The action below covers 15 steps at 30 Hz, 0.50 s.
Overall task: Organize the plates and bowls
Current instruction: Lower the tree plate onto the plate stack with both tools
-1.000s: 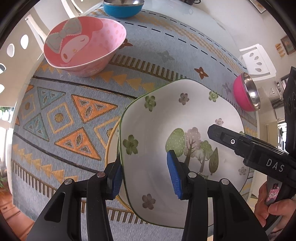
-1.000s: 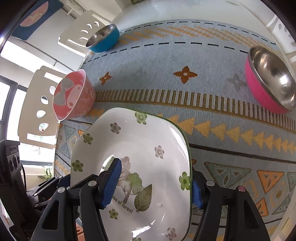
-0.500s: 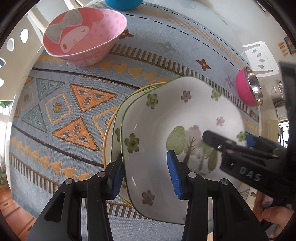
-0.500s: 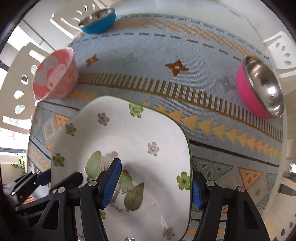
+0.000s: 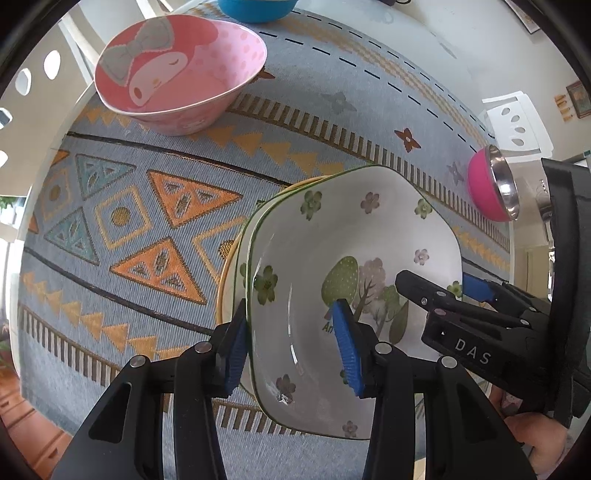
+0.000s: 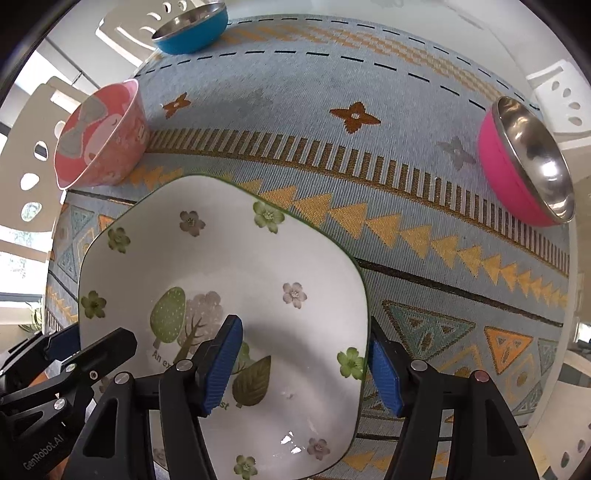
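A white square plate with flowers and a tree print hangs level between both grippers. My left gripper is shut across its left rim, one blue pad outside and one inside. My right gripper is shut across the opposite rim of the plate in the same way, and shows as the right gripper in the left wrist view. Just under the held plate lie a second floral plate and a yellow-rimmed plate, with only their left edges showing.
A pink cartoon bowl stands at the far left and a blue steel bowl at the far edge. A pink steel bowl sits at the right. A patterned tablecloth covers the table, with white chairs around it. A hand holds the right gripper.
The held plate has shifted a little to the right over the stack, so the floral plate's rim beneath it now shows at its left. The right gripper has tilted, bringing more table into view.
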Each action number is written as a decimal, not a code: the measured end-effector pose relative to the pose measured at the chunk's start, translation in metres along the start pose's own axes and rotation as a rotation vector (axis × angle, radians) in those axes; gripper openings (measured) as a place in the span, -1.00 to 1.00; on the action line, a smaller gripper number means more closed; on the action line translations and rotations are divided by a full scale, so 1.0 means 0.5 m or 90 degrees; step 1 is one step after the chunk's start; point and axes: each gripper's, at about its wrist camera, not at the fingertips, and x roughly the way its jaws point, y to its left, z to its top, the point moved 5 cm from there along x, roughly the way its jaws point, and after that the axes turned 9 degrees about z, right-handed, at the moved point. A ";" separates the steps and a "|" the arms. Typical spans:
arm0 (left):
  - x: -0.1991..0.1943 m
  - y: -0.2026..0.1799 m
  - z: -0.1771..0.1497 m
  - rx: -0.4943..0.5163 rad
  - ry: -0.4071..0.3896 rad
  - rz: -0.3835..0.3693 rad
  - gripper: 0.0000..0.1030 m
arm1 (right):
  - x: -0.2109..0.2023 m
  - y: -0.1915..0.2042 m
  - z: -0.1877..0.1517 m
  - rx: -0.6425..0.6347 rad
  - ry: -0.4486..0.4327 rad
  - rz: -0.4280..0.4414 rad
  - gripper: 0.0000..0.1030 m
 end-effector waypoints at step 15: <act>-0.010 0.010 0.002 -0.014 0.017 -0.010 -0.19 | -0.008 -0.038 0.008 0.059 -0.006 0.079 0.25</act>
